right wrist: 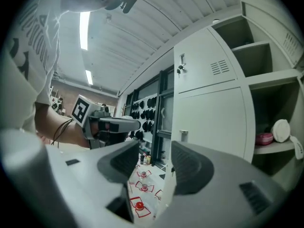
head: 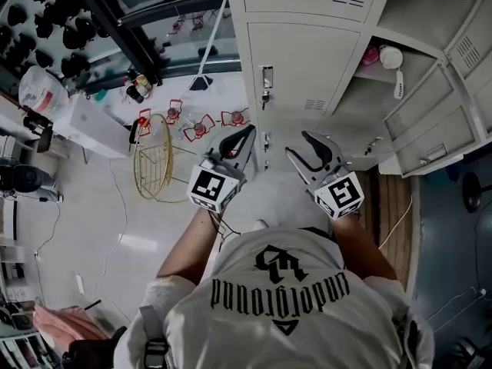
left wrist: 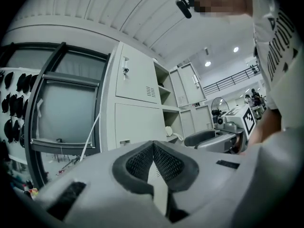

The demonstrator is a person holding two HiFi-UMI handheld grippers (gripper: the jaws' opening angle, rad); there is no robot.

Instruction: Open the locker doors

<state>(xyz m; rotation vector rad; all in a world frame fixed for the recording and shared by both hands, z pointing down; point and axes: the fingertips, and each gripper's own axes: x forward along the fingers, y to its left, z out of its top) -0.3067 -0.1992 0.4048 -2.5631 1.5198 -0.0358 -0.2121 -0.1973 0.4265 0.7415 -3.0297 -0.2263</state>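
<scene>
The grey locker bank (head: 304,68) stands before me. Its left column has two closed doors with key locks (head: 267,79). The right column's doors (head: 430,133) hang open, baring shelves. My left gripper (head: 247,133) is shut and empty, held short of the lower closed door (left wrist: 137,125), pads touching (left wrist: 153,144). Beside it my right gripper (head: 297,143) is open and holds nothing. The right gripper view shows its gap (right wrist: 154,158), with the closed doors (right wrist: 213,120) just beyond. Neither gripper touches the locker.
A pink thing (right wrist: 264,137) and a white thing (head: 390,57) sit on an open shelf. A gold wire stand (head: 154,156) and red floor markers (head: 200,125) lie to the left, by a black-framed window (left wrist: 66,113). Black items hang on the left wall (head: 46,14).
</scene>
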